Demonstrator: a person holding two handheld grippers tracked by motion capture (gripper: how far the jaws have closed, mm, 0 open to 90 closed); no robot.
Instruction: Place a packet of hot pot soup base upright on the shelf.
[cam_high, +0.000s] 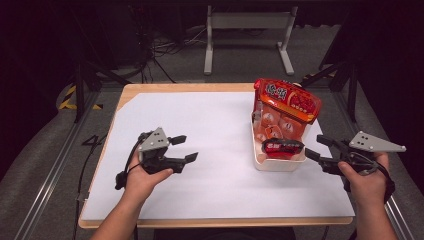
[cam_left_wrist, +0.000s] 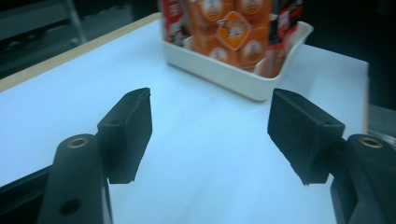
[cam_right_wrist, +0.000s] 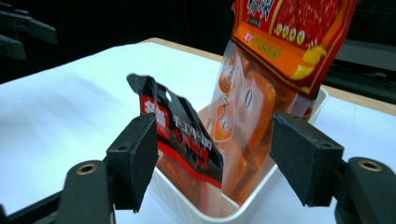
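Item one: we record a white bin (cam_high: 278, 164) on the right half of the white-covered worktop (cam_high: 210, 150). It holds a tall orange-and-red snack bag (cam_high: 286, 107) standing upright at the far end and a smaller red-and-black packet (cam_high: 283, 147) at the near end.

Item two: the left gripper (cam_high: 184, 148), jaws wide and empty, well apart from the bin.

Item three: the right gripper (cam_high: 320, 147), jaws wide and empty, just beside the bin's right side, pointing at the packet.
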